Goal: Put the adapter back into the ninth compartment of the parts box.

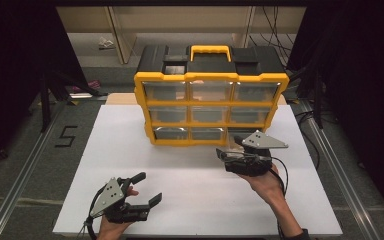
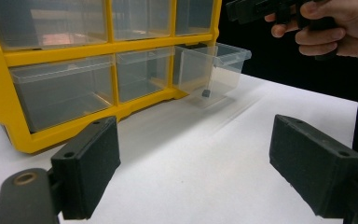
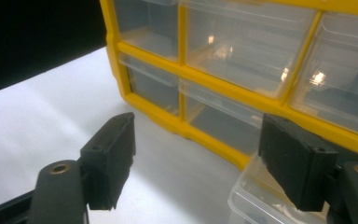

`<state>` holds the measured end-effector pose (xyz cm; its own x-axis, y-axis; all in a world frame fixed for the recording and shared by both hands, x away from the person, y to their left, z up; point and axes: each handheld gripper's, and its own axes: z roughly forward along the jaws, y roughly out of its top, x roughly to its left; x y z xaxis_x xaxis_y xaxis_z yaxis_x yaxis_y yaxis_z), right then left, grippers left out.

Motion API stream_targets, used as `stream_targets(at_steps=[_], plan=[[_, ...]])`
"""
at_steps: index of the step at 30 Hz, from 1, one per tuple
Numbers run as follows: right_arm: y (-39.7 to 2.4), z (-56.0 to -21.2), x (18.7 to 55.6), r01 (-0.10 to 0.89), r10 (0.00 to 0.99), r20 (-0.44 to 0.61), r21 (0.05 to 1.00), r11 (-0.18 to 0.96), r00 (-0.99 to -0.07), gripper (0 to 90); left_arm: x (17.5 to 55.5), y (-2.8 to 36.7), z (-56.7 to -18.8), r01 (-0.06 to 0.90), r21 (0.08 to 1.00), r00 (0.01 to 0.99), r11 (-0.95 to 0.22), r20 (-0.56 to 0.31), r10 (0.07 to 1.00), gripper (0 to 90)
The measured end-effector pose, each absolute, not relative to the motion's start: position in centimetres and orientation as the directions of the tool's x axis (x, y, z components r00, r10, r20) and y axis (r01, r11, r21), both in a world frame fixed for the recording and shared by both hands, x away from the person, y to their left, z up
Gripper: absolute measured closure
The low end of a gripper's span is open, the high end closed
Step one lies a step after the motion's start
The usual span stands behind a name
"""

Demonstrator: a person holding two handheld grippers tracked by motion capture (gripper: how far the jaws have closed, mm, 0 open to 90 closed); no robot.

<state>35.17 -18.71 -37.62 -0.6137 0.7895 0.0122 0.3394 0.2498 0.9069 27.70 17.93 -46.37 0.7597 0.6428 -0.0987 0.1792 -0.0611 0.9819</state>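
A yellow-framed organizer [image 1: 210,77] with clear drawers and a black top stands at the back of the white board [image 1: 180,190]. Its bottom right drawer [image 2: 212,70] is pulled out, and a small dark piece [image 2: 205,93] lies on its floor. My right gripper [image 1: 225,156] hovers open just in front of that drawer [image 3: 251,196], its right jaw above the drawer's rim. My left gripper [image 1: 148,188] rests open near the board's front left, with nothing between its jaws, well apart from the organizer [image 2: 98,49].
The other drawers of the organizer [image 3: 223,93] are pushed in and look empty. Bare white board lies between the two grippers. Dark floor with metal rails [image 1: 25,165] borders the board, and a "5" mark [image 1: 66,136] sits to the left.
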Motion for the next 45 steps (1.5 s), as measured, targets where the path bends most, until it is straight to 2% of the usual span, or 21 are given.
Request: stream_targets(at_steps=[45], plan=[[-18.0, -38.8, 31.8, 0.284, 0.719, 0.067, 0.941, 0.186, -0.691, 22.6, 27.7, 17.9, -46.3, 0.177, 0.982, 0.761, -0.059, -0.098, 0.642, 15.6]])
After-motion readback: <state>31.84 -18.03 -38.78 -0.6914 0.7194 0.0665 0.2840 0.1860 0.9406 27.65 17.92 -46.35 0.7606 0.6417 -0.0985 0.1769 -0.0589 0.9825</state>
